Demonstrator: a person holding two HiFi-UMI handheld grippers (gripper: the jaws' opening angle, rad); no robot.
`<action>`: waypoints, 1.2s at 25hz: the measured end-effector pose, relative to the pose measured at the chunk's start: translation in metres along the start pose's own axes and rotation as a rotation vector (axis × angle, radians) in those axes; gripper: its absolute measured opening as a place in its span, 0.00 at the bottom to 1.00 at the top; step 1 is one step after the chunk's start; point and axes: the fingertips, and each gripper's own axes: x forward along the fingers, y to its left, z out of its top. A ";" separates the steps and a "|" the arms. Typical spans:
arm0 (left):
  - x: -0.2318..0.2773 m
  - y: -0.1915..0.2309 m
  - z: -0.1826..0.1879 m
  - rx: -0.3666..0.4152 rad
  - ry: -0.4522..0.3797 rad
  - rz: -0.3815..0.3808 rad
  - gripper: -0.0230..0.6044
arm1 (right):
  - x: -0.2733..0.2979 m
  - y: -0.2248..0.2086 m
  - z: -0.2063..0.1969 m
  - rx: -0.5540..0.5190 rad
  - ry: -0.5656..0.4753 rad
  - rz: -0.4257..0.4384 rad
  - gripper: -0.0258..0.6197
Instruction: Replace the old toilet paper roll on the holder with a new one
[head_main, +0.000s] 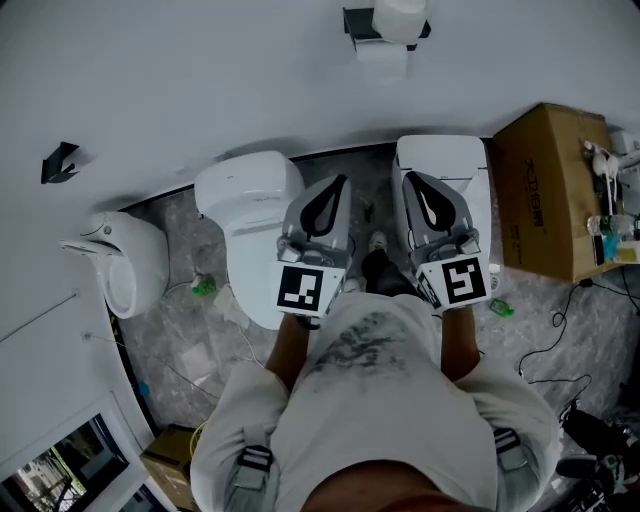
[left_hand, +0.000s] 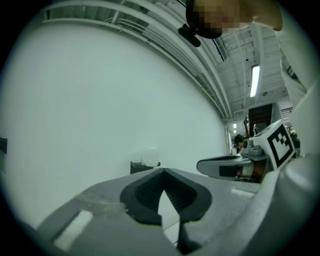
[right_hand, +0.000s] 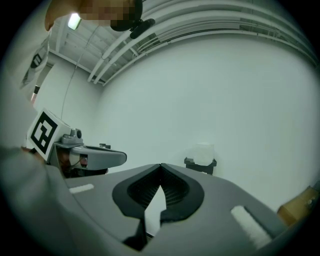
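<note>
Both grippers are up at waist height and pointing level at the white wall, side by side, which looks like the carry pose for an approach rather than any reach. The left gripper (left_hand: 163, 170) has its fingers pressed fully together with nothing between them, and the right gripper (right_hand: 160, 165) matches it, fingers closed and empty. The target is straight ahead on that wall: the dark holder (head_main: 362, 22) is fixed there with a white roll (head_main: 400, 14) sitting on top and more white paper (head_main: 382, 60) below it. It is well apart from both tools, so nothing on the job has been touched yet. Which of the two is the old roll cannot be told from here. The person stands between two white toilets, one (head_main: 250, 205) under the left tool and one (head_main: 445, 165) under the right, with the holder centred above them on the wall. As for writing, the cardboard box (head_main: 548, 190) by the right-hand toilet carries dark print down its side, too small to read reliably. The marker cubes (head_main: 300, 288) show only black-and-white squares, no letters.
</note>
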 end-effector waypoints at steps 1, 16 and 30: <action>0.010 0.001 0.000 -0.002 0.003 0.002 0.03 | 0.006 -0.008 0.000 0.002 0.002 0.003 0.04; 0.119 0.025 -0.009 -0.025 0.034 0.044 0.03 | 0.071 -0.099 -0.018 0.026 0.053 0.049 0.04; 0.175 0.049 -0.036 -0.016 0.089 0.014 0.03 | 0.120 -0.139 -0.037 0.063 0.035 0.072 0.04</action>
